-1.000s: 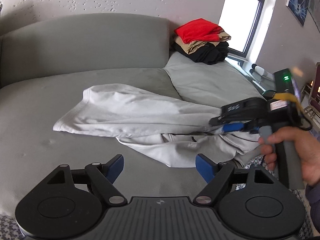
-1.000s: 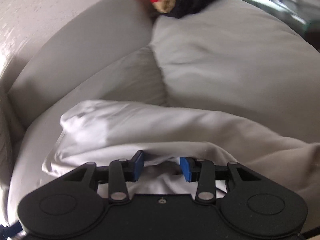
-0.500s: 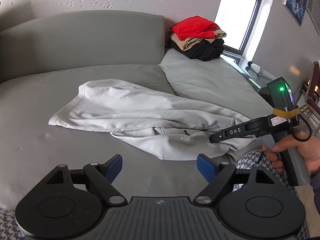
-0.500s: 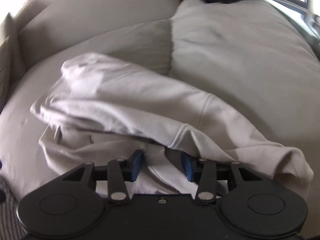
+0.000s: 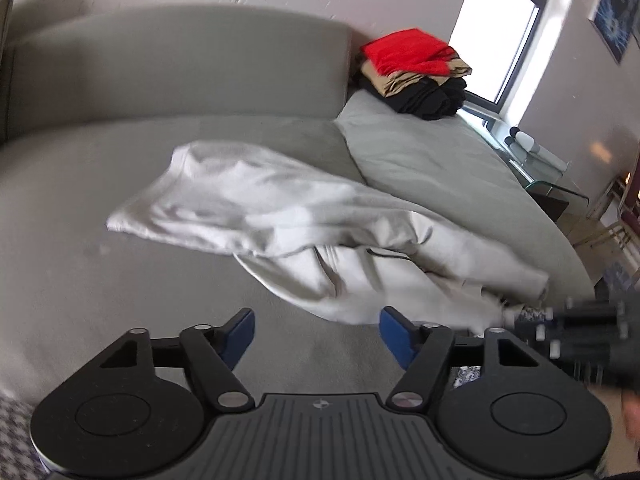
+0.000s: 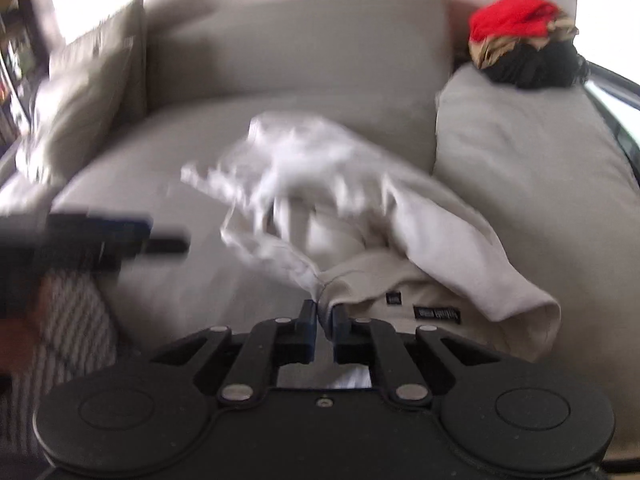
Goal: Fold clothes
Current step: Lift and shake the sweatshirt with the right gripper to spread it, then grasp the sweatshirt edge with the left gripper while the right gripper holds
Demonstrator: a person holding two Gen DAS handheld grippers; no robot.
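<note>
Pale-grey sweatshirt (image 6: 360, 216) lies crumpled on the sofa (image 5: 120, 280). Right gripper (image 6: 325, 326) fingers are closing on its hem; left gripper (image 5: 316, 332), narrowing on nothing, should take the opposite hem corner.

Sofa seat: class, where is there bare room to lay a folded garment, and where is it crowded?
Free: the grey seat between backrest and white garment, and the right cushion below the folded pile. Crowded: the front right edge, where the garment bunches.

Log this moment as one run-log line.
stage: grabbing garment | right tongs: closing on white garment edge | left tongs: closing, nothing between | folded stack: on sofa cushion
</note>
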